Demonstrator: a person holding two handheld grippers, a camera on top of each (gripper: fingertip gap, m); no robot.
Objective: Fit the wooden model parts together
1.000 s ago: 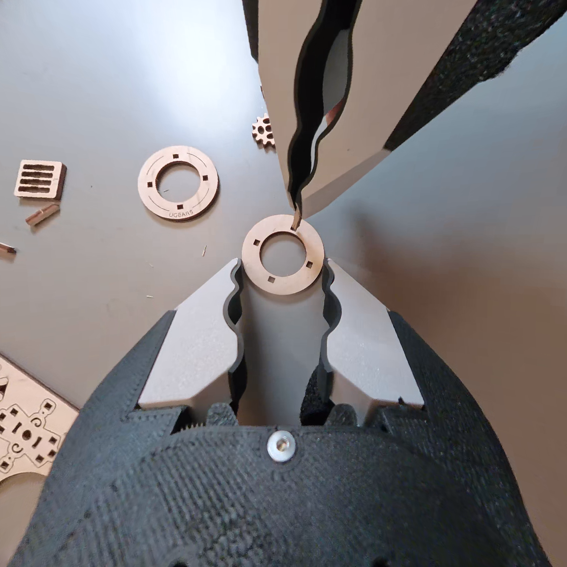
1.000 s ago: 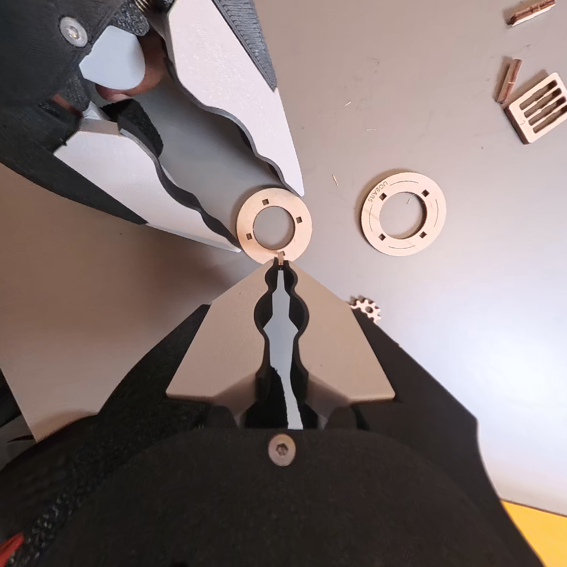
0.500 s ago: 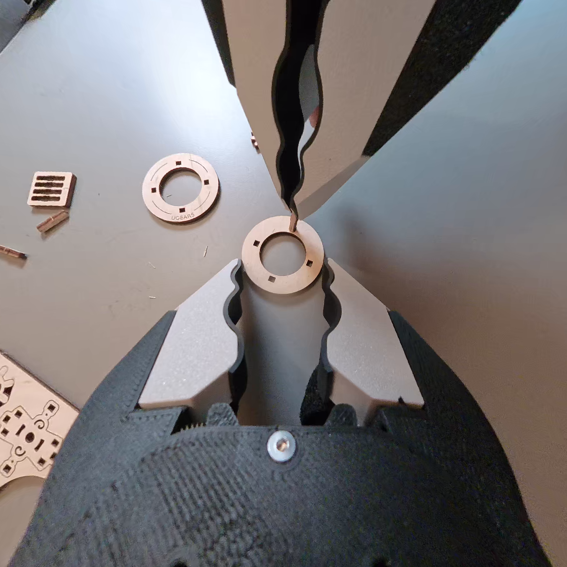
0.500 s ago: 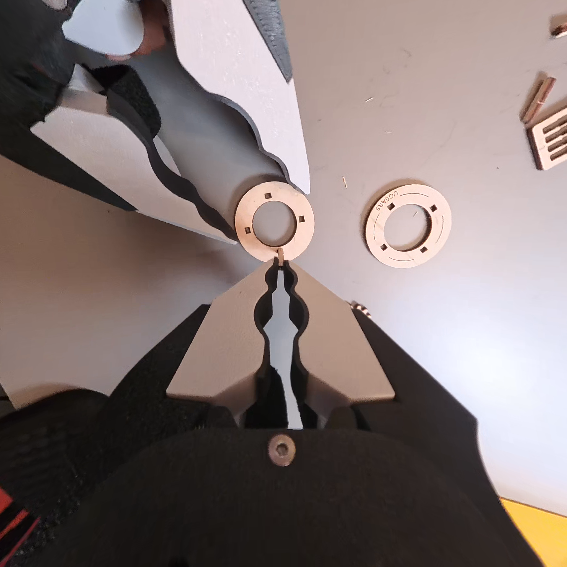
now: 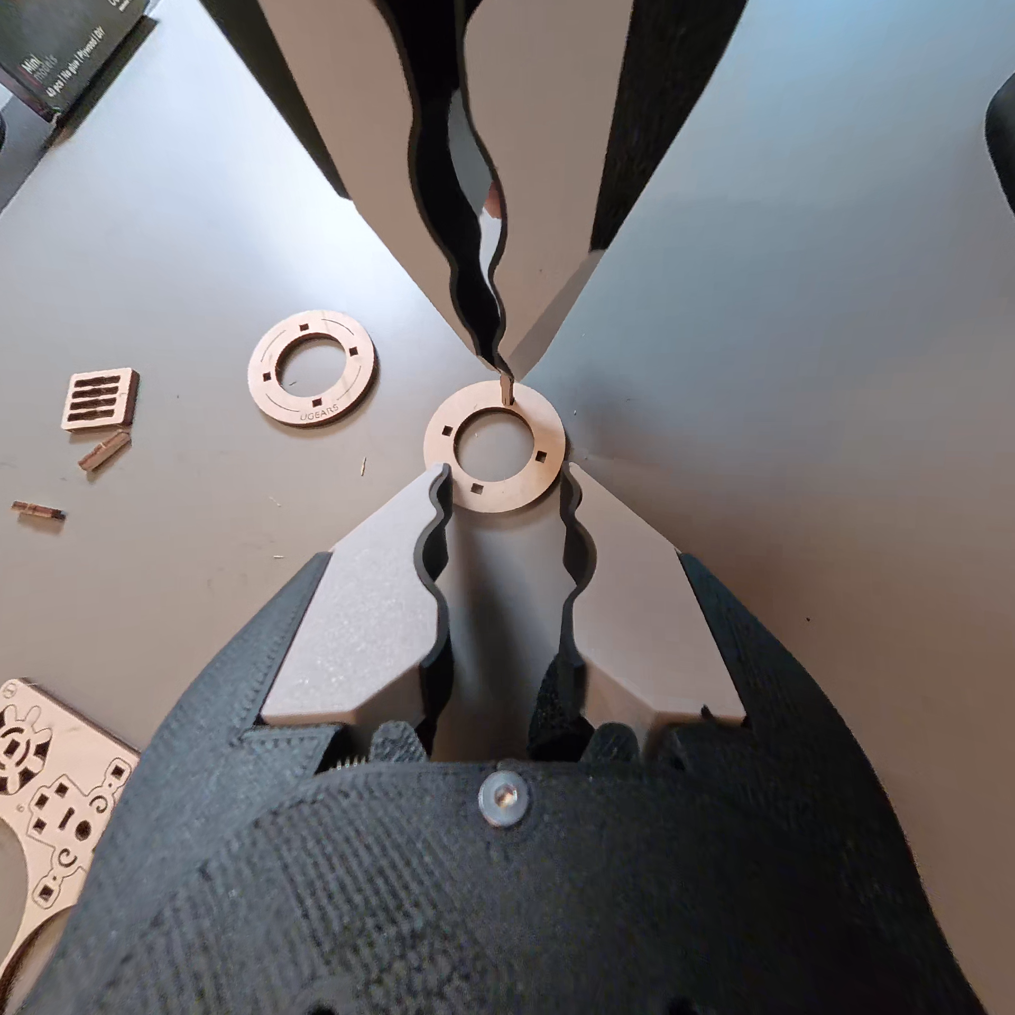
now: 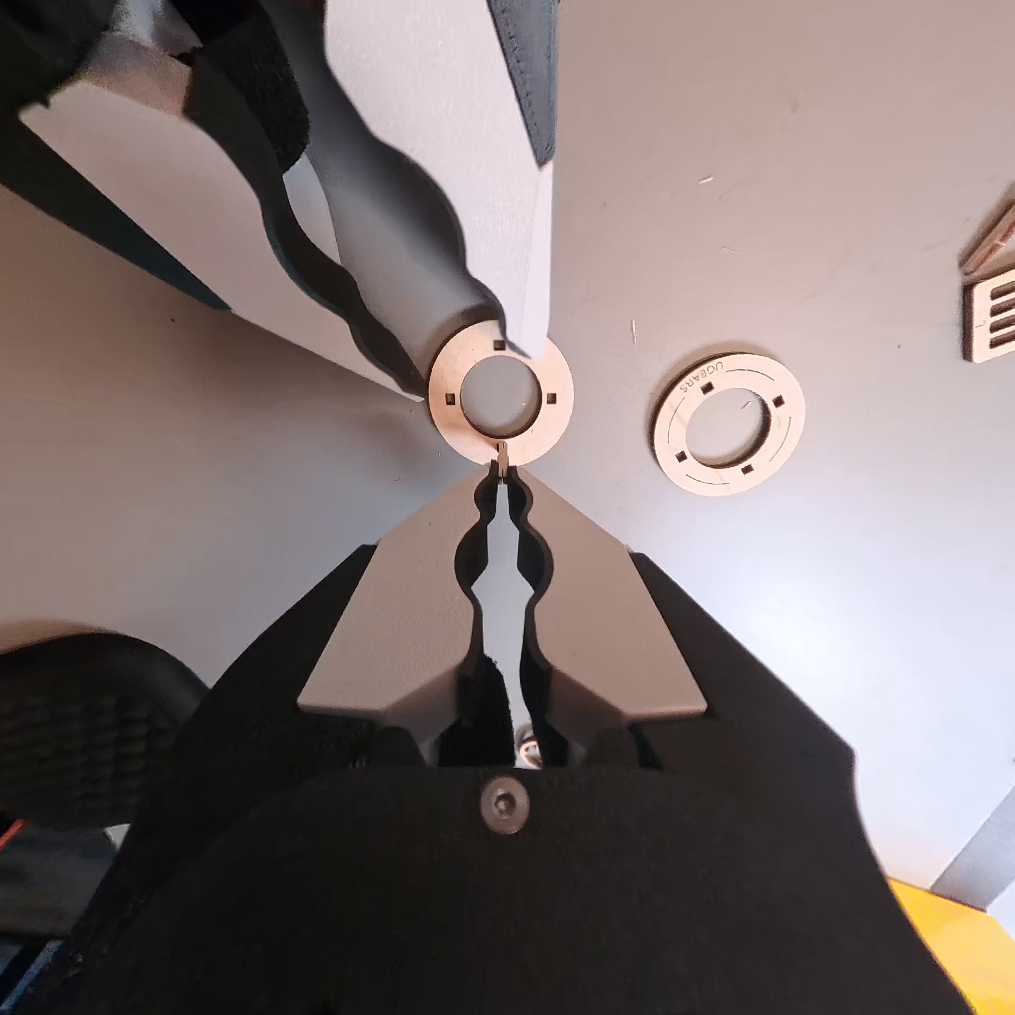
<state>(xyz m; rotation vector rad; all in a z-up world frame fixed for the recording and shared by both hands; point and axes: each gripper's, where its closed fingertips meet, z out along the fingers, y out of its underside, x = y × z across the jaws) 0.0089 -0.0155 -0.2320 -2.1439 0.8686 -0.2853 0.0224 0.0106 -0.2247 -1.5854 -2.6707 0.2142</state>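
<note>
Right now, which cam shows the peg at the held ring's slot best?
Left wrist view: the small wooden peg stands out side-on, its lower end at the plain ring's far slot. Right wrist view shows the peg end-on, only a sliver between the right gripper's tips.

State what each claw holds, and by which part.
Left claw: flat round wooden ring, gripped across its outer edge. Right claw: tiny wooden peg, pinched at its top end.

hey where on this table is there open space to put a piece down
The grey table lies bare right of the held ring, and between the loose ring and the dark box. It is crowded on the left: slotted grille, small pegs, and cut sheet.
</note>
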